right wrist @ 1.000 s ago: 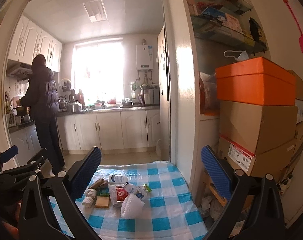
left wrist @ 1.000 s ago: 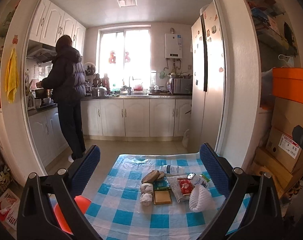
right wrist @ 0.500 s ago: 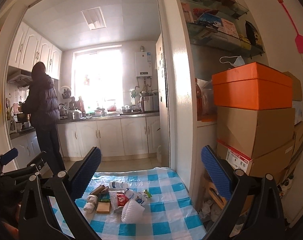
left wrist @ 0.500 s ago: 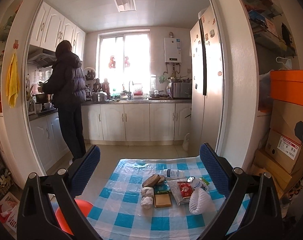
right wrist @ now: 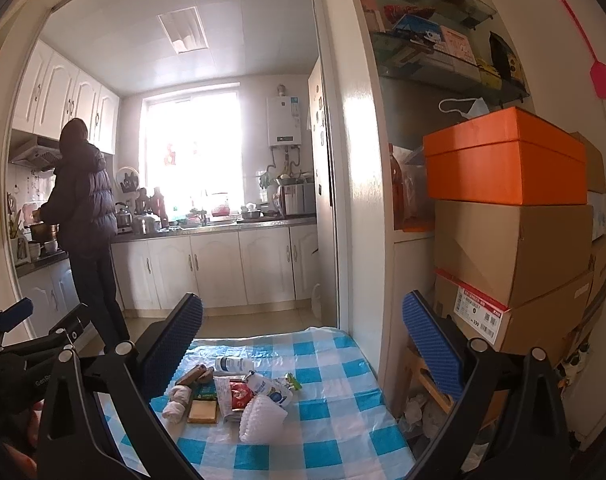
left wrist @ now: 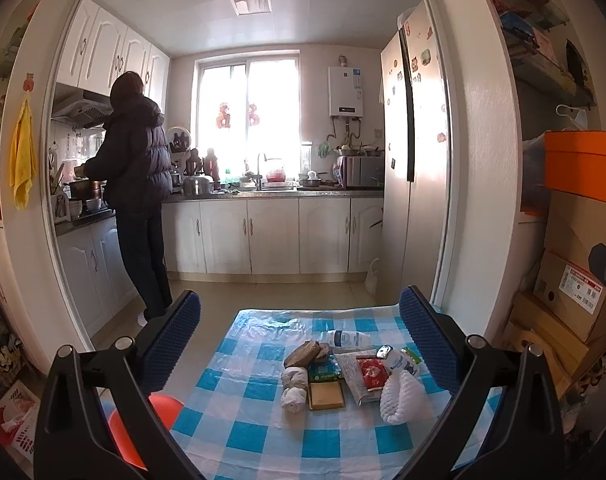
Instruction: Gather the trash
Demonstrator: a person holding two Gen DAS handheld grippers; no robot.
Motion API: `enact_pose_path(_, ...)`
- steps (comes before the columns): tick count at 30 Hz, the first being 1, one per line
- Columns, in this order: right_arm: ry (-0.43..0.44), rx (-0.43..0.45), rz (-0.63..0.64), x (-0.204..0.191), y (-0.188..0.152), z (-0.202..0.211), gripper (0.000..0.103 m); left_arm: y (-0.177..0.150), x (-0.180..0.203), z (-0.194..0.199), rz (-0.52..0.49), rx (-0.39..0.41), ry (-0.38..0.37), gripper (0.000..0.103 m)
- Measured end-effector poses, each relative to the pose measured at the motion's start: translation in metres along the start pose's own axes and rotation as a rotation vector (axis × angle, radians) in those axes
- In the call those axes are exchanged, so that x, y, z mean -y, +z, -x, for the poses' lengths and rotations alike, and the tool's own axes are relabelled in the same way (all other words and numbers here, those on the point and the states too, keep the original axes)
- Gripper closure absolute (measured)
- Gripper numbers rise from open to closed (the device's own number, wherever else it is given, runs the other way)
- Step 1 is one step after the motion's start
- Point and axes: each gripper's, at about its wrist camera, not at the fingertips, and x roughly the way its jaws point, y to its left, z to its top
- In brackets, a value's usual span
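A small heap of trash lies on the blue-checked table [left wrist: 259,440] [right wrist: 335,432]: white foam netting [left wrist: 401,396] [right wrist: 261,416], a red wrapper [left wrist: 371,372] [right wrist: 239,394], a crumpled tissue [left wrist: 295,388] [right wrist: 177,400], a tan card [left wrist: 327,395] [right wrist: 203,411], a white bottle [left wrist: 349,338] [right wrist: 233,364], brown peel [left wrist: 307,353] [right wrist: 195,375]. My left gripper [left wrist: 299,340] hangs open above and short of the heap. My right gripper [right wrist: 303,344] is open too, with nothing in it. The left gripper's body [right wrist: 27,344] shows at the right wrist view's left edge.
A person in a dark puffer coat [left wrist: 137,184] [right wrist: 89,216] stands at the kitchen counter, back turned. Stacked cardboard boxes [right wrist: 515,264] and an orange box [right wrist: 507,160] rise right of the table. An orange-red round object [left wrist: 143,428] sits left of the table. A white door frame [right wrist: 359,200] stands behind.
Both views have tilted upward slightly, so the table and trash sit lower and farther in the frames. The person at the counter has barely shifted. Both grippers stayed open.
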Motion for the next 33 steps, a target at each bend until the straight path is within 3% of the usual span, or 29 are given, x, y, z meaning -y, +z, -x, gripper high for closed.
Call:
enact_pose_path(9, -0.006, -0.048, 0.014, 0.0, -0.014, -0.018, 0.004, -0.009, 0.009, -0.012, -0.014, -0.041, -0.011, 0.003)
enact_pose_path(14, 0.027, -0.12, -0.001, 0.004, -0.032, -0.039, 0.004, -0.021, 0.015, -0.026, -0.031, -0.084, -0.013, 0.003)
enact_pose_path(19, 0.089, -0.239, -0.026, 0.006, -0.061, -0.07, 0.004, -0.046, 0.015, -0.05, -0.046, -0.167, -0.017, 0.003)
enact_pose_path(27, 0.184, -0.52, -0.114, 0.014, -0.135, -0.137, 0.004, -0.12, -0.001, -0.095, -0.045, -0.376, -0.181, 0.003)
enact_pose_path(33, 0.298, -0.663, -0.215, 0.011, -0.176, -0.178, 0.004, -0.153, -0.008, -0.13, -0.061, -0.479, -0.194, 0.003)
